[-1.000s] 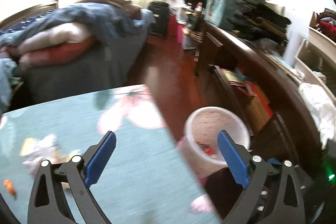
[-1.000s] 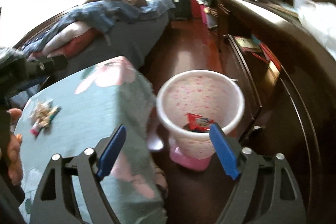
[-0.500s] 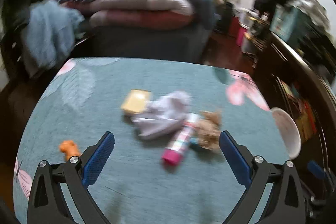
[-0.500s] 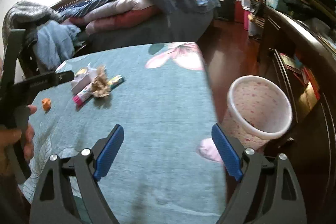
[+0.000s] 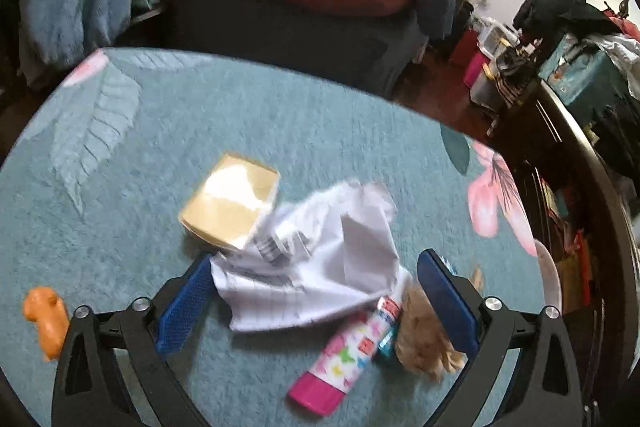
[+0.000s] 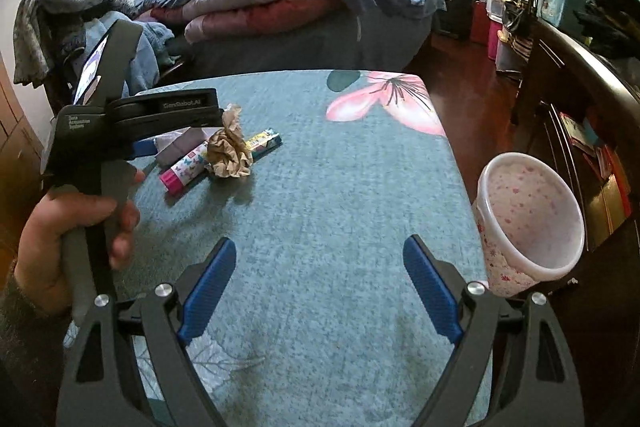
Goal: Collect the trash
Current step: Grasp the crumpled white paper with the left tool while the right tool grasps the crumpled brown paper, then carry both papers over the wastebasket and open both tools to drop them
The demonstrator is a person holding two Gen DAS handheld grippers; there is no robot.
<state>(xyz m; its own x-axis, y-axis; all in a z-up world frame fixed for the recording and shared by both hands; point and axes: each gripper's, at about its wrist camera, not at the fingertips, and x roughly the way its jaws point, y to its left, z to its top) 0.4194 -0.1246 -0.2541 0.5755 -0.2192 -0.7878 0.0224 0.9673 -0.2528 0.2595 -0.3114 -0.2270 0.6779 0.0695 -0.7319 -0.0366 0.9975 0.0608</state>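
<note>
So the left claw (image 5: 316,299) hangs over the trash pile near the counter's (image 5: 248,123) left edge, jaws closing in with the crumpled white paper (image 5: 320,267) between them, pads not pressing on it yet. Only its own camera shows the tan box (image 5: 230,201) behind the paper and a small orange bit (image 5: 44,319) off by the near-left corner. Right view adds the hand (image 6: 76,239) gripping that tool, printed "GenRobot.AI", plus the brown paper wad (image 6: 230,151), the pink glue stick (image 6: 186,167) with butterflies, and the speckled pink bin (image 6: 528,223) on the floor off the counter's right edge. Right claw (image 6: 318,283) gapes wide, nothing in it.
</note>
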